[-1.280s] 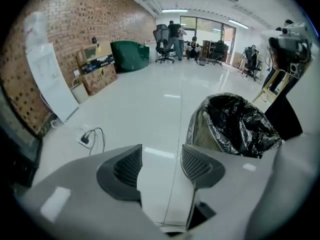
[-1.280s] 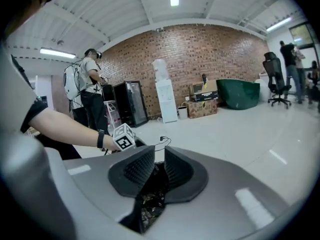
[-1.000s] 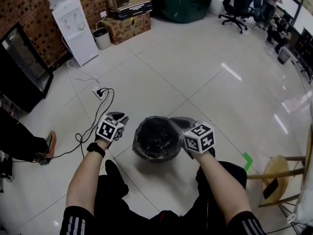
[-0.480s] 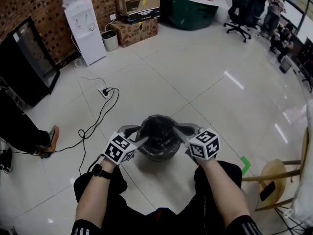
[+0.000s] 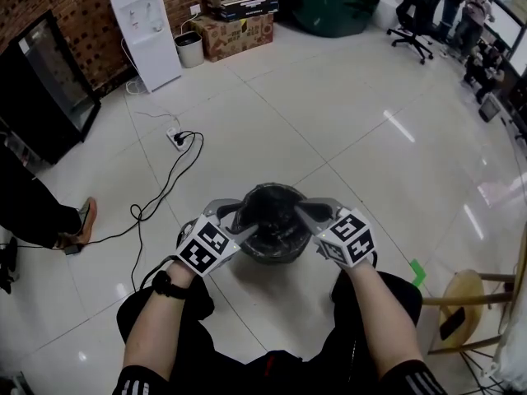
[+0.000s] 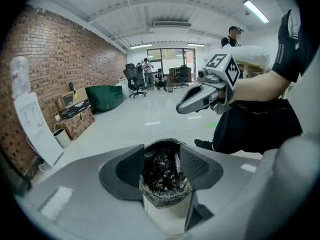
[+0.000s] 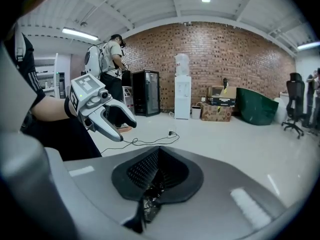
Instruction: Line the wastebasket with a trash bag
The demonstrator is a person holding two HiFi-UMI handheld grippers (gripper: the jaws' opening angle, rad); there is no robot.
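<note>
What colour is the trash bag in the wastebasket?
Black trash bag, clearest in the left gripper view.

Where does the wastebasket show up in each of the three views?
Head view: wastebasket at centre, between left gripper and right gripper.
Left gripper view: bottom centre, between the jaws, which have just been opening.
Right gripper view: basket not visible; only trash bag pinched in shut jaws.
Shared landmark: white water dispenser.

No legible text anywhere, print on cardboard boxes (image 5: pixel 235 38) too small to read
</note>
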